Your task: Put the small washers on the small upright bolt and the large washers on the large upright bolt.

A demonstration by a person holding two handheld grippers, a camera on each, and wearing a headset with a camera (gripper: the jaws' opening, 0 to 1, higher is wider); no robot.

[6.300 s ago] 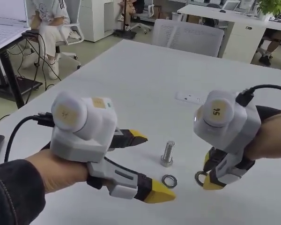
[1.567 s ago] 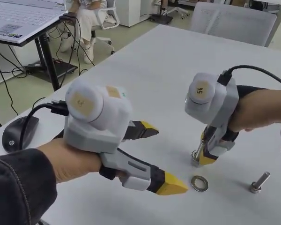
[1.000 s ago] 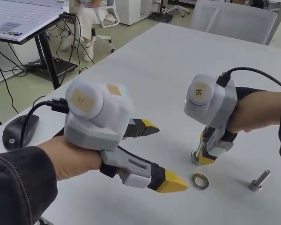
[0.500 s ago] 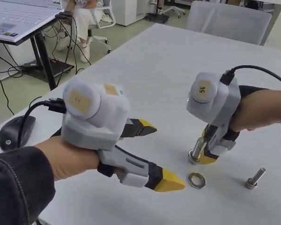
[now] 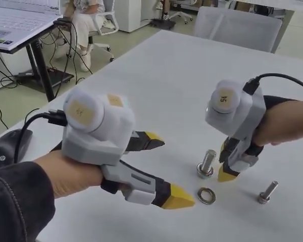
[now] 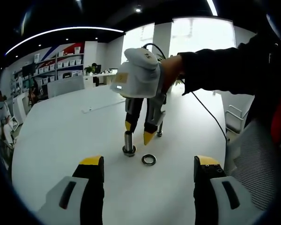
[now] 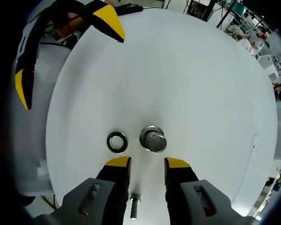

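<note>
Right gripper point(image 7: 147, 163), jaws slightly parted and empty, hung tips-down just beside the upright bolt point(image 5: 208, 161). A loose washer point(image 5: 200, 195) lay flat just beside the bolt's near side, closer to the right gripper than to the wide-open, empty left gripper point(image 5: 169, 170).

White table point(image 5: 182, 75) seen running toward grey mesh chair point(image 5: 237, 30) pushed in at far end. Black mouse point(image 5: 6, 147) left by table's near-left edge. Silver laptop point(image 5: 12, 22) set on dark desk point(image 5: 40, 70) beyond, black cables point(image 5: 70, 40) draped beneath. Seated person point(image 5: 86, 20) in white glimpsed behind desk. Shelving point(image 6: 68, 63) lined along far wall, ceiling light strips point(image 6: 61, 32) lit overhead.
</note>
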